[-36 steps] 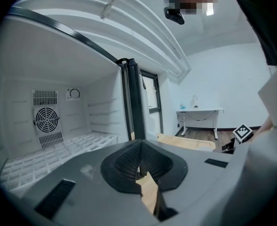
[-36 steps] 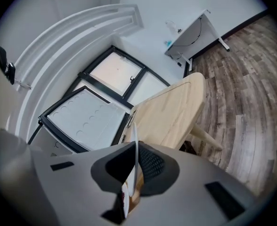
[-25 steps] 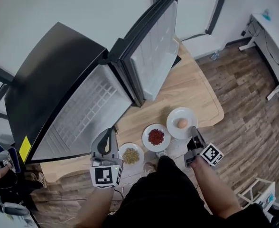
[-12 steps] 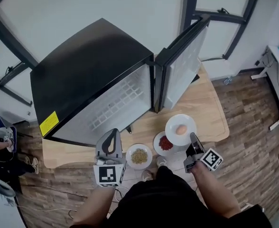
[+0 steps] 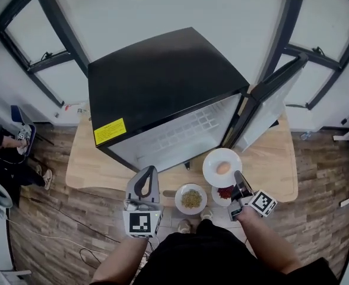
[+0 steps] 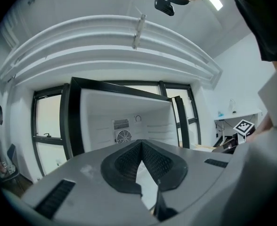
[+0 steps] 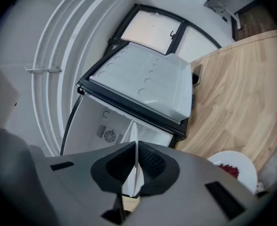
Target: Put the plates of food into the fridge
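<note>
Gripping the rim of a round white plate bearing a tan egg-like item before the open black fridge, the right hand-held gripper is clamped tight; the left hand-held gripper is closed and empty. No plate appears to be inside yet: the white plate of red food and the white plate of yellowish grains wait on the wooden desk. The fridge's yellow sticker is too small to read.

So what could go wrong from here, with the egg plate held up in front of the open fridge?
1. The right gripper is shut on the plate at its near rim only, so the far side is unsupported. A small tilt could send the loose egg rolling off.
2. The fridge door stands just right of the opening, close to the plate. The plate might clip the door on the way in.
</note>
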{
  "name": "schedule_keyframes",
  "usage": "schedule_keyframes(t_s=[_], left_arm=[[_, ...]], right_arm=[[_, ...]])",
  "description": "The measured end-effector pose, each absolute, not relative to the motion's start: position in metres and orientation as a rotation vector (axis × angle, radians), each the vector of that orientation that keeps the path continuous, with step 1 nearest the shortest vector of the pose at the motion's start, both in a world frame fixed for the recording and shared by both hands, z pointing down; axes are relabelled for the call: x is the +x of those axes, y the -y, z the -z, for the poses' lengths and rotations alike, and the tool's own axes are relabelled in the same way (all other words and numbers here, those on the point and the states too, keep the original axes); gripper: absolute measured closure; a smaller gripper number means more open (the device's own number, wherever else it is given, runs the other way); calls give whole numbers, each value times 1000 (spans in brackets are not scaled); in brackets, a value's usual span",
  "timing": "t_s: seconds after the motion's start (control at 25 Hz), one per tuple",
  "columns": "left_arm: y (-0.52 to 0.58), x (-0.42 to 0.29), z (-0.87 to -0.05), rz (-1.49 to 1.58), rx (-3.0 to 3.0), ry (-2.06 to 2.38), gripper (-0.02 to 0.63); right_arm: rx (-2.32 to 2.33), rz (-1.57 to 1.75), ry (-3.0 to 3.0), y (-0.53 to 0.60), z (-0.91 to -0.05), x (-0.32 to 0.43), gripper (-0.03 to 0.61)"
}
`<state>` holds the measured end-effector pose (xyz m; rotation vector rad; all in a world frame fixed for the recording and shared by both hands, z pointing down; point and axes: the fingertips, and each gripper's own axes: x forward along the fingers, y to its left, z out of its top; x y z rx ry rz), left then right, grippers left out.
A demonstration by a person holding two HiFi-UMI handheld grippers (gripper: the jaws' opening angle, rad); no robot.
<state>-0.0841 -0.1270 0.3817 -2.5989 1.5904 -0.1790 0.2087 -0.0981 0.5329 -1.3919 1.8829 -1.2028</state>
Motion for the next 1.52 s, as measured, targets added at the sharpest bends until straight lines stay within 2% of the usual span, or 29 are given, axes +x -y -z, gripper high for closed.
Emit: schedule_keyframes(t_s=[0.28,0.68,1.2,1.52], left_arm=[[121,-144,-371,166,-2478,-1808,609],[110,-210,-352,132,-2317,-2024,609],[97,-247,-365,148,-2188,-2212,609],[88,-260,-367,173,-2144,-2262,609]], right_arm=[[-1286,1301,-1989,143,-521,150,546],[-1066,1225,-2188,198,-469,72,546],[-1158,1380,-2229,248,-476,20,545],[-1182,1285,-2288,280,-467,-13,545]])
